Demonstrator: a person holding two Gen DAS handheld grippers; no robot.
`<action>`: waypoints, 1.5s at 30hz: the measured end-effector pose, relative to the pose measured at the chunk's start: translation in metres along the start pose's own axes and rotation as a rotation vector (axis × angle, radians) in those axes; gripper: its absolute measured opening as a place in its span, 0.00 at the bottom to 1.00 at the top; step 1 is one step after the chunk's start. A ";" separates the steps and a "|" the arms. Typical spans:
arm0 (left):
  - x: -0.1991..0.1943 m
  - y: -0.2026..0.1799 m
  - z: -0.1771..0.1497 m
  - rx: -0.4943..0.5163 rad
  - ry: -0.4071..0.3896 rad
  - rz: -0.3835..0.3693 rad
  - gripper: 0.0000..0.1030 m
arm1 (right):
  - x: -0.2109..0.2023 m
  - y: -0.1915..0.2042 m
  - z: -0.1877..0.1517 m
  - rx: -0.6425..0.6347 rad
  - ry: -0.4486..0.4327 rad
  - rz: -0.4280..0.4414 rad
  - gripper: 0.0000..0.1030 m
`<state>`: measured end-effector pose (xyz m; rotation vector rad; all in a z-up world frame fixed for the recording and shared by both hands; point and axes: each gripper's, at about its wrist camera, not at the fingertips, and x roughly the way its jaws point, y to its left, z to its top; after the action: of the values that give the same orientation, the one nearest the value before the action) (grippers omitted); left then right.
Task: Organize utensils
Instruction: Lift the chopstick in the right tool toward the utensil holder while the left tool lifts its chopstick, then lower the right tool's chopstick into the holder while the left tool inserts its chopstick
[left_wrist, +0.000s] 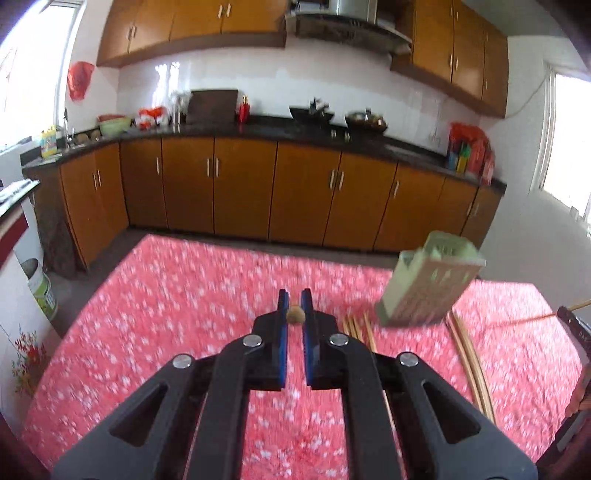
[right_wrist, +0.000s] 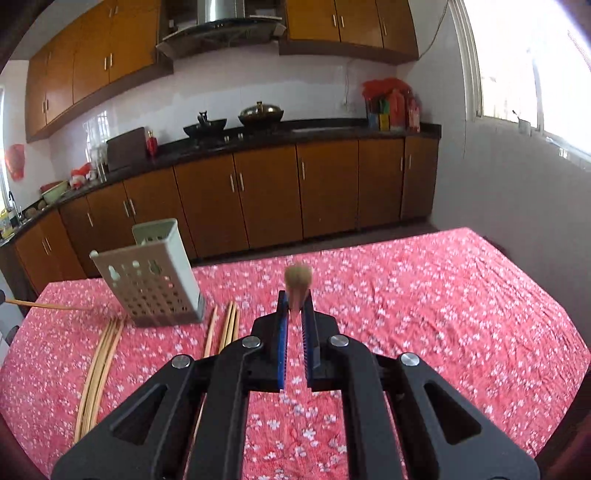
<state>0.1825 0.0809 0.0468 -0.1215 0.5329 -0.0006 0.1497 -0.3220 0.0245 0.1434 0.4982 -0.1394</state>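
Observation:
A pale perforated utensil holder (left_wrist: 424, 291) (right_wrist: 155, 280) stands on the pink floral tablecloth (left_wrist: 166, 295) (right_wrist: 424, 295). Beside it lie two bunches of wooden chopsticks (left_wrist: 469, 354) (right_wrist: 99, 362), with the smaller bunch (left_wrist: 358, 328) (right_wrist: 225, 325) nearer the middle. My left gripper (left_wrist: 294, 295) is raised over the table, left of the holder, shut on a chopstick (left_wrist: 295, 314) seen end-on. My right gripper (right_wrist: 295, 295) hovers right of the holder, shut on another chopstick (right_wrist: 298, 280) that sticks out forward. Each held stick also shows at the other view's edge (left_wrist: 576, 305) (right_wrist: 37, 305).
Beyond the table's far edge, a strip of floor runs in front of brown cabinets (left_wrist: 240, 192) (right_wrist: 266, 192) with a dark counter carrying woks (right_wrist: 260, 112). A window (right_wrist: 535, 66) is on the right wall. A bucket (left_wrist: 42, 291) stands on the floor at left.

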 end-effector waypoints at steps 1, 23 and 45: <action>-0.002 0.000 0.007 -0.006 -0.014 0.007 0.08 | 0.000 0.001 0.003 0.000 -0.007 0.001 0.08; -0.058 -0.090 0.138 0.034 -0.266 -0.184 0.08 | -0.039 0.061 0.128 0.057 -0.309 0.292 0.07; 0.039 -0.127 0.110 0.009 -0.142 -0.213 0.10 | 0.028 0.091 0.093 0.002 -0.095 0.294 0.16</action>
<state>0.2761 -0.0336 0.1354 -0.1675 0.3766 -0.2010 0.2327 -0.2510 0.1015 0.2092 0.3775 0.1400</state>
